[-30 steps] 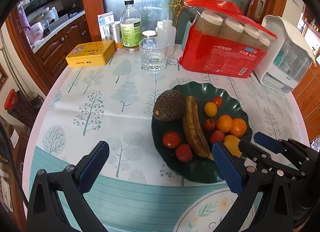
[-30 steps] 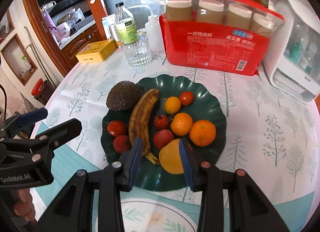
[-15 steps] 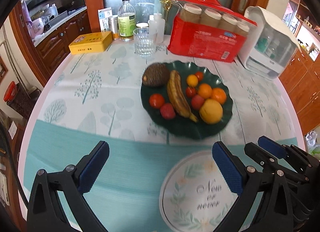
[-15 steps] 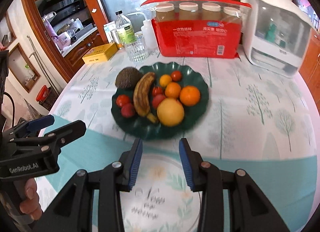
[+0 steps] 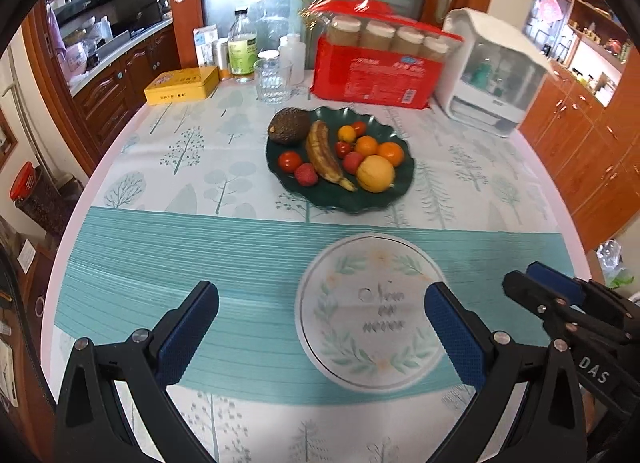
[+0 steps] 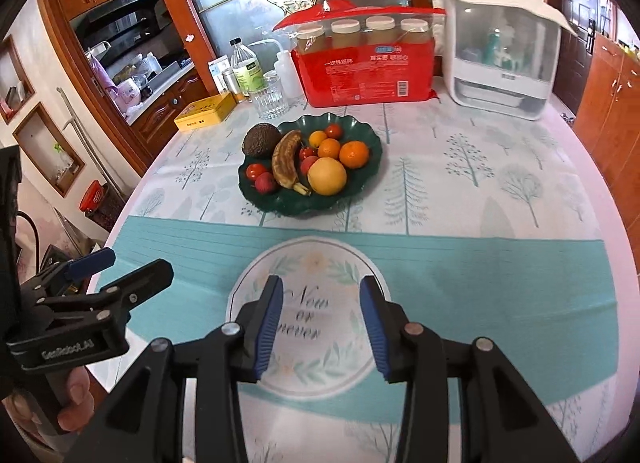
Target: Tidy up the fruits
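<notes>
The soft brown banana point(image 6: 286, 159) on the dark green wavy plate point(image 6: 360, 179) bruises easily; hold its middle. Both the left gripper point(image 5: 320, 333) and right gripper point(image 6: 322, 321) have parted, empty fingers.

Dark green plate point(image 6: 362, 179); brown-spotted banana point(image 6: 285, 161), yellow orange point(image 6: 327, 176), dark brown avocado point(image 6: 261, 138). Worktop cloth point(image 6: 460, 275) white with teal trees and a turquoise band. Red pack point(image 6: 364, 71) far.

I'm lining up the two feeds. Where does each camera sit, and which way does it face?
Left wrist: on the left gripper, angled down over the table at the green plate; right gripper at right edge.
Right wrist: on the right gripper, same heading; left gripper and hand lower left.
Shared: plate, banana, red pack.
</notes>
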`<state>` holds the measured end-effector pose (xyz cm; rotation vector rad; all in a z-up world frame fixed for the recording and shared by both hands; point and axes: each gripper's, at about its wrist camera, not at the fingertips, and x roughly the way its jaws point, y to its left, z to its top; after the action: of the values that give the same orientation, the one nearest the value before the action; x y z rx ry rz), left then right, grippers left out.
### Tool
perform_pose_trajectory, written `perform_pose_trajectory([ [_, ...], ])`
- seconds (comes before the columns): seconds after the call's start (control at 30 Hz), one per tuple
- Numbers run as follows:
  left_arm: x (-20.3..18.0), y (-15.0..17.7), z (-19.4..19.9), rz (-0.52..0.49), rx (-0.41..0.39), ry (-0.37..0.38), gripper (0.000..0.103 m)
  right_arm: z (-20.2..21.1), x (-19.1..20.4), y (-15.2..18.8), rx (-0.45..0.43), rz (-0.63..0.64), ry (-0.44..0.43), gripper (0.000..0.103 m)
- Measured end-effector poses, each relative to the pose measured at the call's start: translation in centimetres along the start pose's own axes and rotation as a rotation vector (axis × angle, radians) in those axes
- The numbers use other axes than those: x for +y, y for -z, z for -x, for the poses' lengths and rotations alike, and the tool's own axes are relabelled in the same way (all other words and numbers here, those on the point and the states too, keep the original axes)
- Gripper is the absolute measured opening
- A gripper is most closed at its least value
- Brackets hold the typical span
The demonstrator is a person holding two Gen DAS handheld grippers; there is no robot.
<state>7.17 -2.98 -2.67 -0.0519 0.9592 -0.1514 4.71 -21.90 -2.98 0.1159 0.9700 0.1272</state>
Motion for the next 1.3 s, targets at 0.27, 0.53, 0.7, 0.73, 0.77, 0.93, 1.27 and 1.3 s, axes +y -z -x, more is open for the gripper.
perform_pose_trajectory([
  [0.27, -1.7, 1.4, 5.0, -0.008, -0.037, 0.019, 0.102, 4.6, 0.8, 1.6, -0.045, 0.000, 0.009, 0.042],
  [0.53, -2.7, 2.5, 6.7, -0.006, -0.046, 0.010, 0.102, 6.9, 0.7, 3.0, -0.068, 0.003, 0.015, 0.047],
  [0.7, -3.4, 2.9, 6.9, -0.018, -0.043, 0.003, 0.102, 7.4, 0.6, 3.2, -0.071, -0.006, 0.007, 0.048],
  [0.73, -3.4, 3.0, 6.9, -0.019, -0.041, 0.003, 0.102, 7.6, 0.6, 3.3, -0.076, -0.006, 0.009, 0.048],
  [0.77, -3.6, 3.1, 6.9, -0.021, -0.036, 0.002, 0.102, 7.7, 0.7, 3.3, -0.078, -0.005, 0.009, 0.048],
  [0.93, -3.5, 3.2, 6.9, -0.012, -0.032, 0.000, 0.102, 7.8, 0.8, 3.5, -0.079, 0.001, 0.010, 0.048],
  [1.27, -4.0, 3.5, 6.9, -0.021, -0.026, -0.019, 0.102, 7.7, 0.3, 3.4, -0.073, -0.013, 0.013, 0.048],
  [1.3, -4.0, 3.5, 6.8, -0.022, -0.026, -0.020, 0.102, 7.7, 0.3, 3.3, -0.074, -0.014, 0.013, 0.048],
])
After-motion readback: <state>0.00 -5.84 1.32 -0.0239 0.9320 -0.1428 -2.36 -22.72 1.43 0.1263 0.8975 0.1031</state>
